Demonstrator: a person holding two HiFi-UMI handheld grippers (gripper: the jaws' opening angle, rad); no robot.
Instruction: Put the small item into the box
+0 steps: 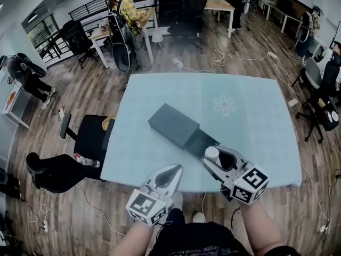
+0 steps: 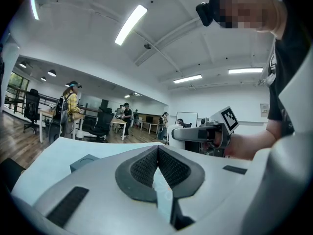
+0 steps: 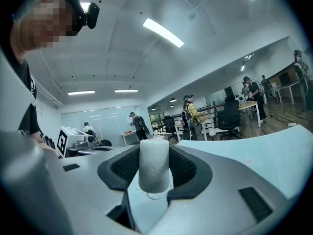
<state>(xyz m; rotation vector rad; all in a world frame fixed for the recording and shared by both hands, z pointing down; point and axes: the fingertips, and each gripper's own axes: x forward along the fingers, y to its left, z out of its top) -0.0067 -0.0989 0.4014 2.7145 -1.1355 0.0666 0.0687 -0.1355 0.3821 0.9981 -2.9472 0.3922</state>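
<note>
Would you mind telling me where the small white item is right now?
The small white item is gripped in the right tool, lower right in the head view, at the near end of the dark box on the table.

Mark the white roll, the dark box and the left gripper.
white roll (image 3: pixel 154 166), right gripper view: middle of its side.
dark box (image 1: pixel 172 124), head view: its top face.
left gripper (image 2: pixel 157 151), left gripper view: between its closed tips.

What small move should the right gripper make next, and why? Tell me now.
Probably ease the right gripper slightly forward and down over the box's open drawer. It grips the white roll just at the drawer's near end, so releasing now might miss.
</note>
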